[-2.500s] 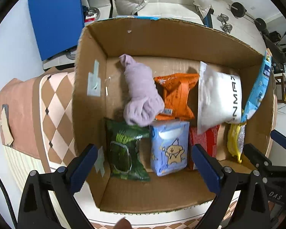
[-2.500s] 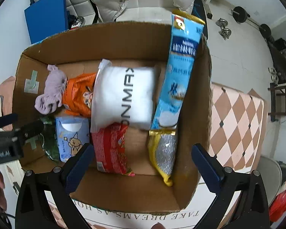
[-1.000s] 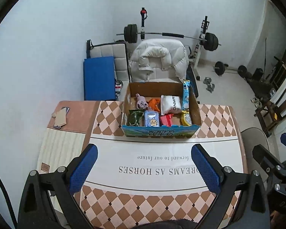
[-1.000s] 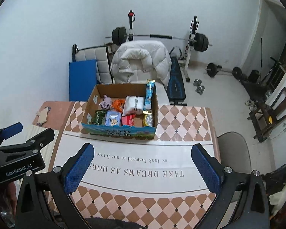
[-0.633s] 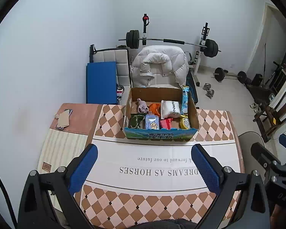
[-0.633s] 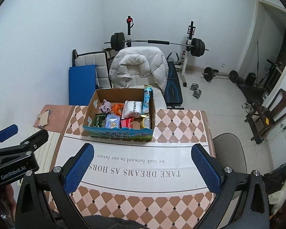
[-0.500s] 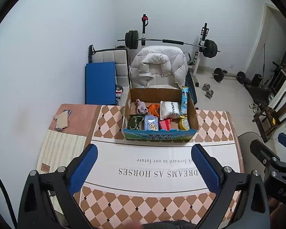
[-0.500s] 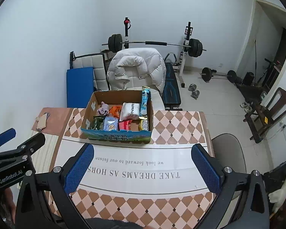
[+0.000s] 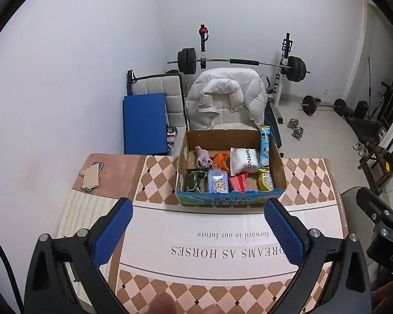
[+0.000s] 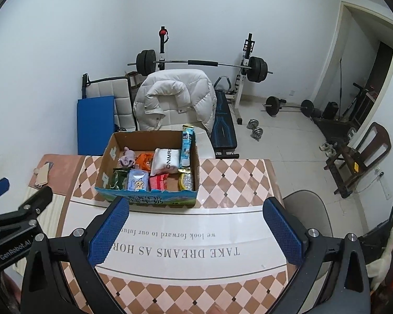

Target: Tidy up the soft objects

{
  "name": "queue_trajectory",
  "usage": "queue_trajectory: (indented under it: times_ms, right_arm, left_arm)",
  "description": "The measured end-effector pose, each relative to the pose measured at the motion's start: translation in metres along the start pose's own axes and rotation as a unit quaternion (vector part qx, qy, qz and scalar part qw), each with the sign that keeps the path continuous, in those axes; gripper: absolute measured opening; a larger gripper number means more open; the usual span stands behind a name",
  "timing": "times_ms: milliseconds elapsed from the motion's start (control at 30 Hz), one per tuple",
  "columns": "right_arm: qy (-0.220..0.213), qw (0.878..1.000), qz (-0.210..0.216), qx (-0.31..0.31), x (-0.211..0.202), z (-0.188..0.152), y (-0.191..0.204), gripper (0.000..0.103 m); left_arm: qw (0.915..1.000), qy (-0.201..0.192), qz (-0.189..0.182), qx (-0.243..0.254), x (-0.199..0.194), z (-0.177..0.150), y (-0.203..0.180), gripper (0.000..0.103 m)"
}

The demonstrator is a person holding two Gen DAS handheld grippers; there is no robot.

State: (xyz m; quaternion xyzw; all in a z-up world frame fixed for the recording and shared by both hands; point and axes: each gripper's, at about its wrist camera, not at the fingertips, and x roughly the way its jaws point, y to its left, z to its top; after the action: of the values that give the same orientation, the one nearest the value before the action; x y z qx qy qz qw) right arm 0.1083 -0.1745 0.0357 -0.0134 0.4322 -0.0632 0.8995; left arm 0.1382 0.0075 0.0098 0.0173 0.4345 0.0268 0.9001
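Both grippers are held high and back from the open brown cardboard box with the blue printed front panel (image 9: 230,201), well apart from it across the bare white strip of the checkered tablecloth (image 9: 222,225). The left gripper (image 9: 196,233) is spread wide with nothing between the blue pads; the right gripper (image 10: 195,231) likewise.

All soft items are seen inside the box. Back row: lilac rolled cloth (image 9: 203,157), orange crinkled packet (image 9: 220,160), white pillow pack (image 9: 243,160), tall light-blue sachet (image 9: 264,146) leaning upright on the right wall. Front row: dark green pouch (image 9: 194,180), pale blue tissue pack (image 9: 217,181), red packet (image 9: 237,182), yellow-and-silver pouch (image 9: 265,180).

Key relation: the box lies straight ahead of and below both sets of jaws, its long axis running left-right across the approach. It is centred in the left wrist view and offset left in the right wrist view, so the left gripper is judged better aligned. Nothing loose is visible on the table, so the task is judged finished or nearly so.
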Motion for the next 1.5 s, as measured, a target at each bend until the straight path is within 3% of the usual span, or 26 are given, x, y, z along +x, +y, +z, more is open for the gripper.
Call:
queue_trajectory:
  times_ms: [1500]
  right_arm:
    - [-0.024, 1.000, -0.002, -0.001, -0.018, 0.005, 0.000, 0.103]
  left_arm:
    - [0.9997, -0.022, 0.006, -0.004, -0.016, 0.003, -0.001, 0.103]
